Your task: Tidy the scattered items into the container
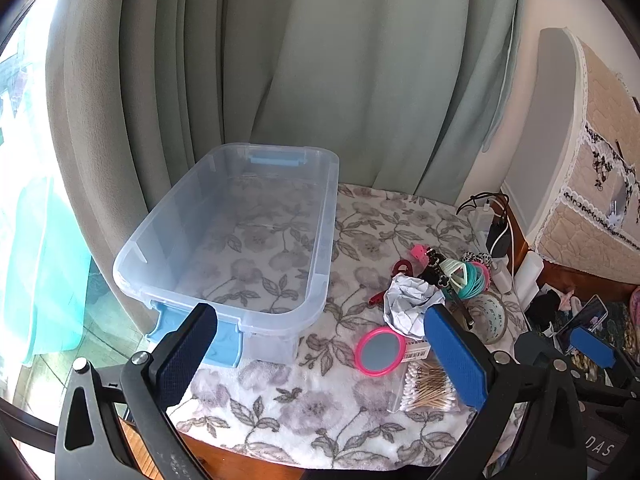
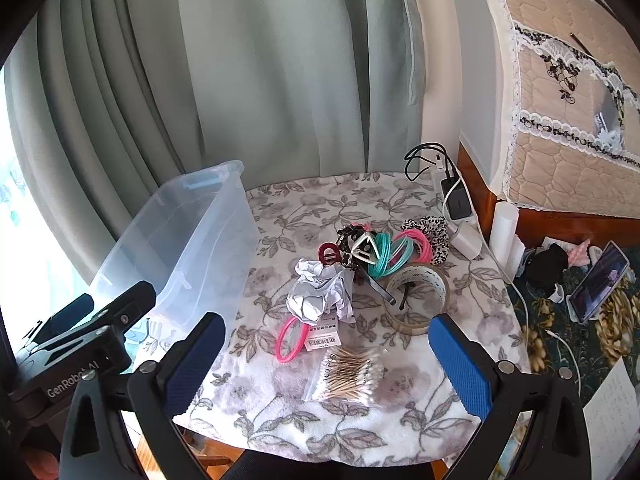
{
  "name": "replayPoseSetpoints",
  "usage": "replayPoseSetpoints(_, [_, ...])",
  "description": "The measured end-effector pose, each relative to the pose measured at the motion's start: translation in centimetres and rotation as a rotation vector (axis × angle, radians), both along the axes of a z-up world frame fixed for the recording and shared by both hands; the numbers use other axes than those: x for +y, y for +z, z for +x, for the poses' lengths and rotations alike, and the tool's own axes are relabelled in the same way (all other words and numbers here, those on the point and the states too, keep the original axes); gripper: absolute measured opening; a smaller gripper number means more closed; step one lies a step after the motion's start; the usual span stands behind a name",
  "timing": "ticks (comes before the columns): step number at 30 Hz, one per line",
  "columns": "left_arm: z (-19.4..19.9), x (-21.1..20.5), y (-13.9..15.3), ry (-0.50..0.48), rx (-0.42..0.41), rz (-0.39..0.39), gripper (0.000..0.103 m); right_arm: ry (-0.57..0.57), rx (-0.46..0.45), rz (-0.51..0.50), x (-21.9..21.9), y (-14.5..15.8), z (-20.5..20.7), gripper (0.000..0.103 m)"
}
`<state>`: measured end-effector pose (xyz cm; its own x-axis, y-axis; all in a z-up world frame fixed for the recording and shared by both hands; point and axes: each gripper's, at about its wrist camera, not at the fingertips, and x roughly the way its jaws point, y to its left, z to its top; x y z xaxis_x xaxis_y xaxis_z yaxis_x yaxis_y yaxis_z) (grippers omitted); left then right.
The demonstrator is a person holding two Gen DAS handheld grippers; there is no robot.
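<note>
While both grippers hung over the near table edge, left gripper (image 1: 320, 360) and right gripper (image 2: 326, 364) had jaws spread wide, nothing held. Clear container (image 1: 320, 236) sat left-centre of frame, no items inside. Scattered items lay centre-right on floral cloth (image 2: 320, 208): crumpled paper (image 2: 320, 292), pink mirror (image 1: 378, 352), cotton swab bag (image 2: 352, 372), tape roll (image 2: 416, 296), hair ties (image 2: 396, 252).

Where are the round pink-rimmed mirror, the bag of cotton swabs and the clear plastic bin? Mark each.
Round pink-rimmed mirror (image 1: 379, 351): left wrist view, glass face.
Bag of cotton swabs (image 2: 347, 374): right wrist view, wooden stems.
Clear plastic bin (image 1: 325, 236): left wrist view, right wall.
</note>
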<state>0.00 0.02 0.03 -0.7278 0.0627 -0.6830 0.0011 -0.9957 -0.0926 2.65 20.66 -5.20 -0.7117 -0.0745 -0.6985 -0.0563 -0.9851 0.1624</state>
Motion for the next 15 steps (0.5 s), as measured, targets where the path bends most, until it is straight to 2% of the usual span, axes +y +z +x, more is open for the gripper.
replayPoseSetpoints(5, [0.34, 0.66, 0.06, 0.023, 0.046, -0.062, 0.103, 0.014, -0.006, 0.009, -0.28, -0.2, 0.1, 0.103])
replayPoseSetpoints(10, [-0.14, 0.28, -0.21, 0.018, 0.019, -0.031, 0.103, 0.015, 0.009, -0.005, -0.34, -0.14, -0.06, 0.103])
replayPoseSetpoints(15, [-0.07, 0.32, -0.08, 0.014, 0.039, -0.023, 0.103, 0.018, 0.04, -0.01, -0.36, 0.08, -0.15, 0.103])
